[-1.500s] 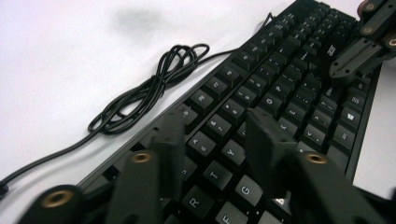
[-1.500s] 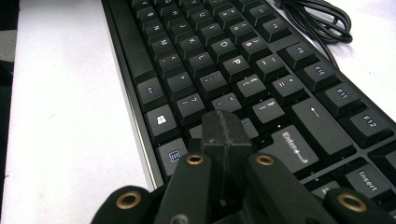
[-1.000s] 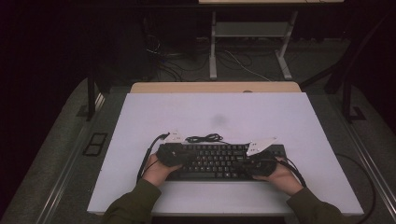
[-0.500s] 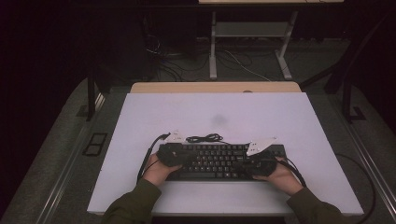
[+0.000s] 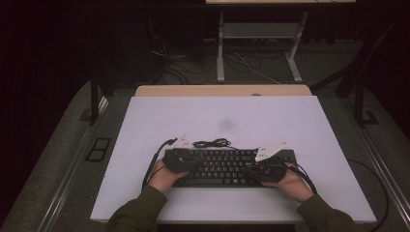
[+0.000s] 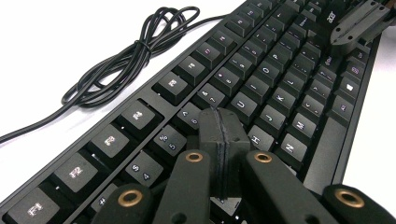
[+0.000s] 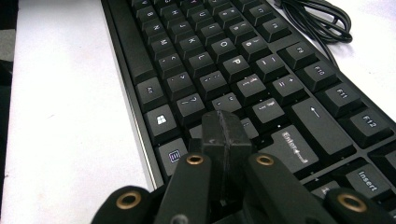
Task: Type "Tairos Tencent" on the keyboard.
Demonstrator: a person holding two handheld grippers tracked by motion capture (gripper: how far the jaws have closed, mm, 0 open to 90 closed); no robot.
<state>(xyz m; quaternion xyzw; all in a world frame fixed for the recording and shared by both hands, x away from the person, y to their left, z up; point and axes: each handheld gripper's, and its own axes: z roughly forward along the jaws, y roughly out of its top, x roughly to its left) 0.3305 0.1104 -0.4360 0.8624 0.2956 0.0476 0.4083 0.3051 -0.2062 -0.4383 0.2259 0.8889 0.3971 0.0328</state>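
Hovering over the keys, your left claw (image 6: 219,135) and right claw (image 7: 223,133) both have jaws pressed together, holding nothing. Use each closed tip as one finger: press straight down on a single key of the black keyboard (image 5: 222,166), which lies near the front of the tabletop (image 5: 145,125), coiled cable (image 6: 126,56) behind it.

Pretty dim room overall, only the white rectangular tabletop (image 5: 300,125) catches light. A strip of light wooden desk edge (image 5: 222,90) peeks out behind it, then a white metal table frame (image 5: 261,34) with loose cables on the dark grey carpeted floor (image 5: 63,145).
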